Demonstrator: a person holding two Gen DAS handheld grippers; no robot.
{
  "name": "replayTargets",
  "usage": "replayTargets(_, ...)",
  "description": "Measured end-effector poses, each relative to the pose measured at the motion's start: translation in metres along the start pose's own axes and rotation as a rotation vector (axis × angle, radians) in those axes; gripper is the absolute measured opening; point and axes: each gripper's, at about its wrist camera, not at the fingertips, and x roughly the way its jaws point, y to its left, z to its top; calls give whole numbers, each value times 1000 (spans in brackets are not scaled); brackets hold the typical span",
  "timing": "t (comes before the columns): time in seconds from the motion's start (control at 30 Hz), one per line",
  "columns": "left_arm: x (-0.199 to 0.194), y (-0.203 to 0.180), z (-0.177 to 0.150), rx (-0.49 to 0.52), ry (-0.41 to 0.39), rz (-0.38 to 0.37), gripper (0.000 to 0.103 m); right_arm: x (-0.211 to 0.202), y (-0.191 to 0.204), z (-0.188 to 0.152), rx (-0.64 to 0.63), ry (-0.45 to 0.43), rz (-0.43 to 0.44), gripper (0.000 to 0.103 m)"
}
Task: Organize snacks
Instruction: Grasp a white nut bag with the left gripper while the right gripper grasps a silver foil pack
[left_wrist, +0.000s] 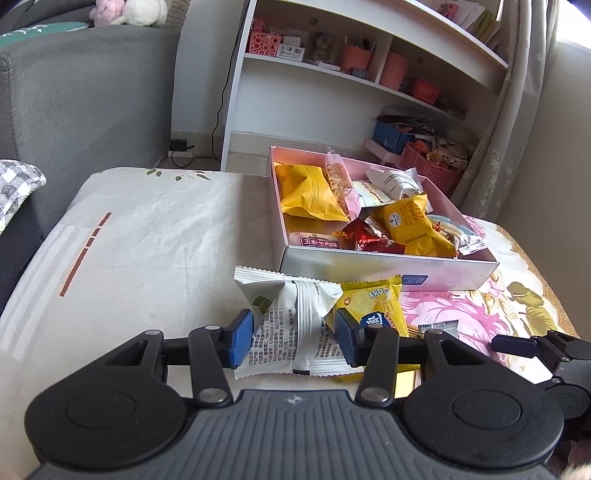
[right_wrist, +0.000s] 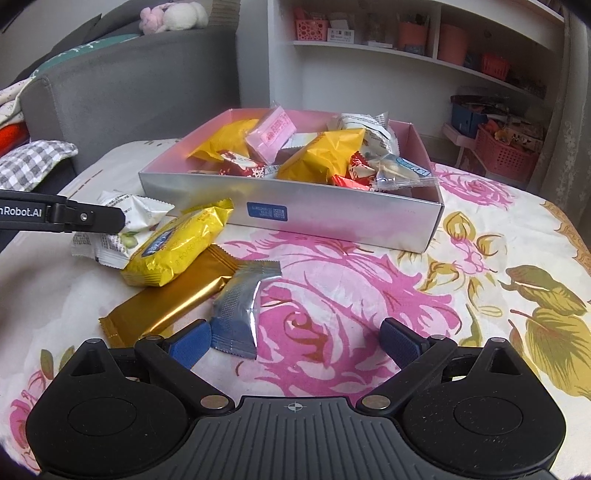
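A silver box with a pink inside holds several snack packets. In front of it lie a white packet, a yellow packet, a gold bar and a small silver packet. My left gripper has its blue pads on both sides of the white packet, which lies on the cloth; whether they press it I cannot tell. My right gripper is open and empty, low over the cloth, with its left pad beside the silver packet.
The surface has a cream cloth on the left and a pink floral cloth on the right. A grey sofa stands at the left, a white shelf unit with pink baskets behind the box.
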Motion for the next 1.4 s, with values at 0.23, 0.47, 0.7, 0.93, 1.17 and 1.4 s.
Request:
replayTargets(0.23,-6,9,2,-15,-7,23,40,-3,-14,2,56,-1,-5,99)
replayTargets(0.47,0,0,-1,14,12,9,47,1,4,4,3,-5,50,99)
replayTargets(0.7,8,-1,-6,5,43,20,48,6,9,9,10,-16,43,95)
replayTargets(0.93,7,-1,-5,-15,39,36,42,5,10,13,19,-24,51,80)
replayTargets(1.17,4,-1,-2,-29,38,49,32,3,10,16,20,-30,56,47)
replayTargets(1.4,0,-3,0,-34,33,54,26,-1,10,18,22,-30,79,28)
